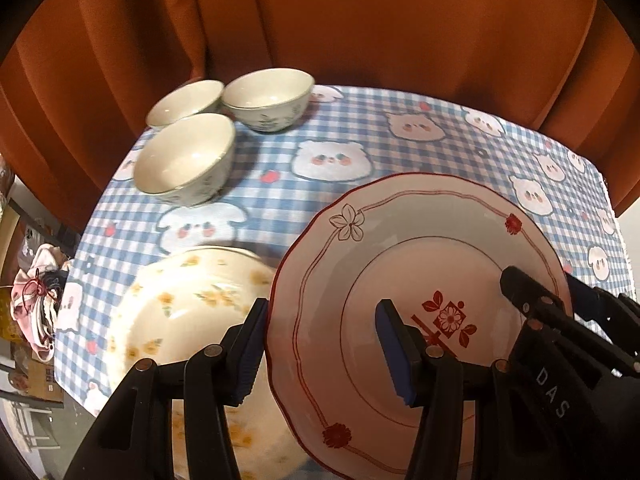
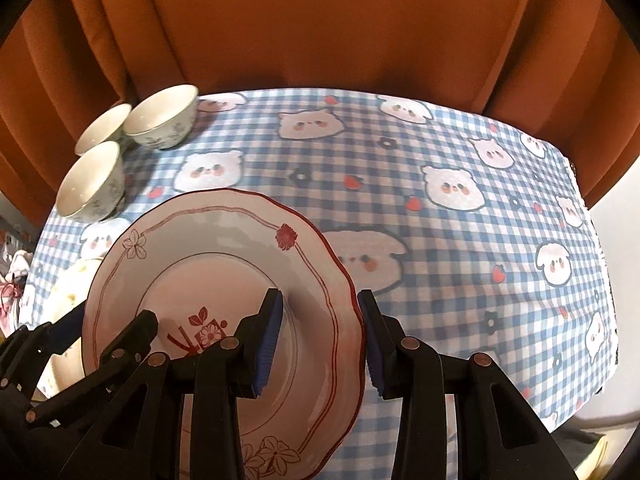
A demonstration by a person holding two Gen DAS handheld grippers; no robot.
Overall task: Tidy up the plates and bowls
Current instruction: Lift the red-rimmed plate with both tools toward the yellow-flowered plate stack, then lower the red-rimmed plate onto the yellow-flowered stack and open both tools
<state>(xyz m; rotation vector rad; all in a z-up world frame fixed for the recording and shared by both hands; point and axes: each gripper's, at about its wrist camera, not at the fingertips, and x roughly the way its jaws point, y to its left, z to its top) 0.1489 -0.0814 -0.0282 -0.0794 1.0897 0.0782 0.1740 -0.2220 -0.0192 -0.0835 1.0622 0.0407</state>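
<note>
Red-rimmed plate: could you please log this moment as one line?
left gripper: grips red-rimmed plate | right gripper: grips opposite rim | bowls: three, far-left corner

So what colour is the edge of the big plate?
Dark red, on the big plate; clearest in the right wrist view.

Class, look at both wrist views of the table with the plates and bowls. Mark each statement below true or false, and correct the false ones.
1. Three bowls stand together at the far left of the tablecloth. True.
2. The red-rimmed plate lies flat on the cloth, untouched. False: both tongs grip it by opposite edges, the left tongs and the right tongs, and it is tilted above the cloth.
3. A plate with yellow flowers lies left of the red-rimmed plate. True.
4. The bowls are stacked inside one another. False: they stand side by side.
5. The tablecloth is plain white. False: it is blue-and-white check with animal faces.
</note>
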